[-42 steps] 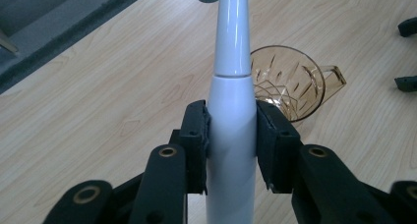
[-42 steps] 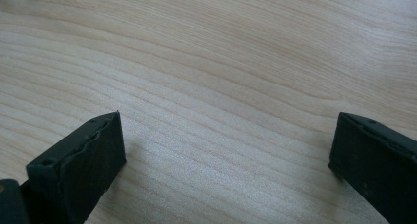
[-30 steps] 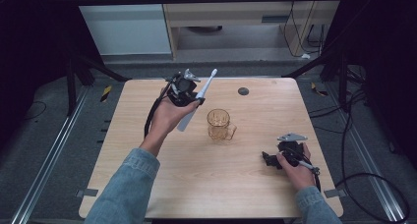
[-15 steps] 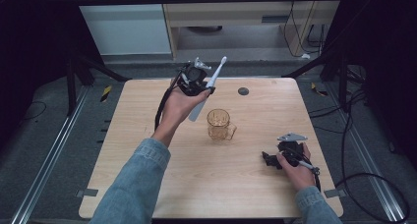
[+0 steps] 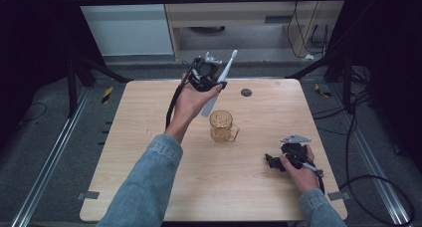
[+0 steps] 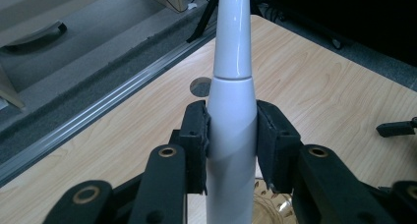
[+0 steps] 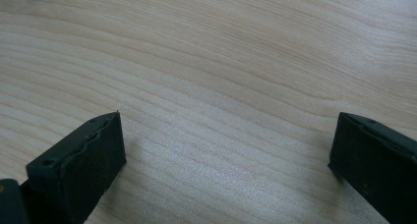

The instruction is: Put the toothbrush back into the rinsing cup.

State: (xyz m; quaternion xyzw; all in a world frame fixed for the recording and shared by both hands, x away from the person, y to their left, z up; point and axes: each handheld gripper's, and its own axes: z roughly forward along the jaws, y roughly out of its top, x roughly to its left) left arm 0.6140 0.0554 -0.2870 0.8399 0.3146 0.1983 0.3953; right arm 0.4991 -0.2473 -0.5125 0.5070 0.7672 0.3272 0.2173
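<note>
Blue denim sleeves (image 5: 144, 187); black tongs (image 6: 231, 145) with brass-looking rivets, grey three-cornered plates, black cables.

Lab: framed test table (image 5: 149, 117), cables (image 5: 368, 112)

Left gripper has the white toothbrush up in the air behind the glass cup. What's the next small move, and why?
Probably bring the left gripper toward you and down, so the lower end of the toothbrush comes over the glass cup's mouth. It is clamped firmly and tilted, with its tip just behind the rim. The right gripper rests open on the table.
</note>
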